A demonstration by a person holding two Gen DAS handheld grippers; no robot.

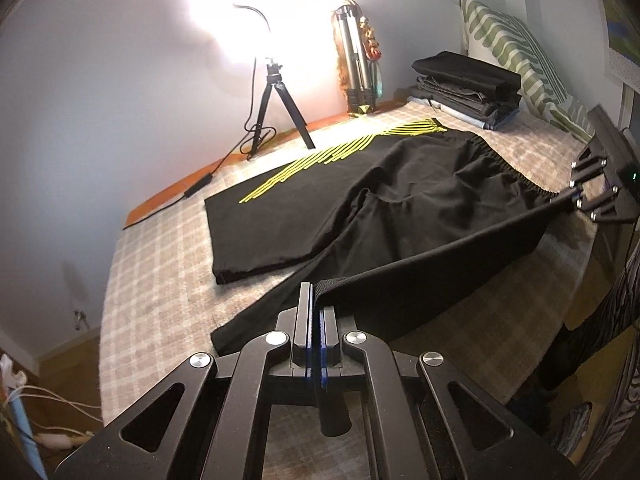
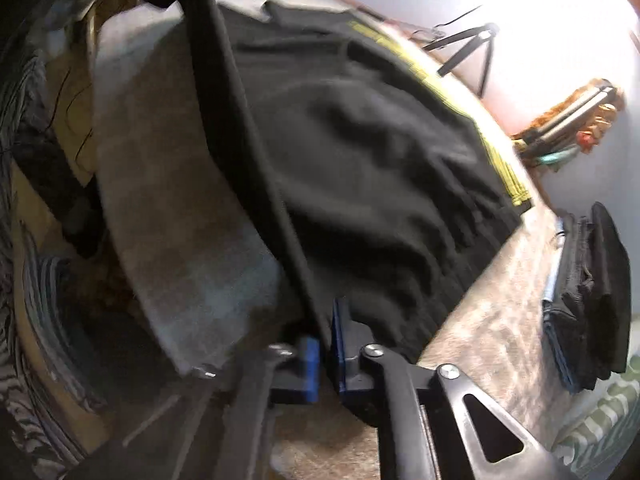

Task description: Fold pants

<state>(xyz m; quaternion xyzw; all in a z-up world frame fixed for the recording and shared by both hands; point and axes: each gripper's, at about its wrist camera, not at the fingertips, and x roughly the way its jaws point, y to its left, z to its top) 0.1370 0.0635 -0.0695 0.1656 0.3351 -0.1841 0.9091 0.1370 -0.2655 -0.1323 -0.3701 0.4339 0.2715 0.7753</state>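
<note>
Black pants (image 1: 360, 188) with yellow stripes lie spread on a bed (image 1: 160, 264) covered in a checked blanket. Left claw (image 1: 316, 312) is clenched on the hem of the near leg, lifting that edge off the blanket. Right claw (image 2: 326, 344) grips the same raised edge at the waistband end, so the fabric runs taut between the two. A stack of folded clothes (image 1: 468, 88) sits near the pillow (image 1: 516, 48). A tripod (image 1: 276, 108) stands at the far edge.
</note>
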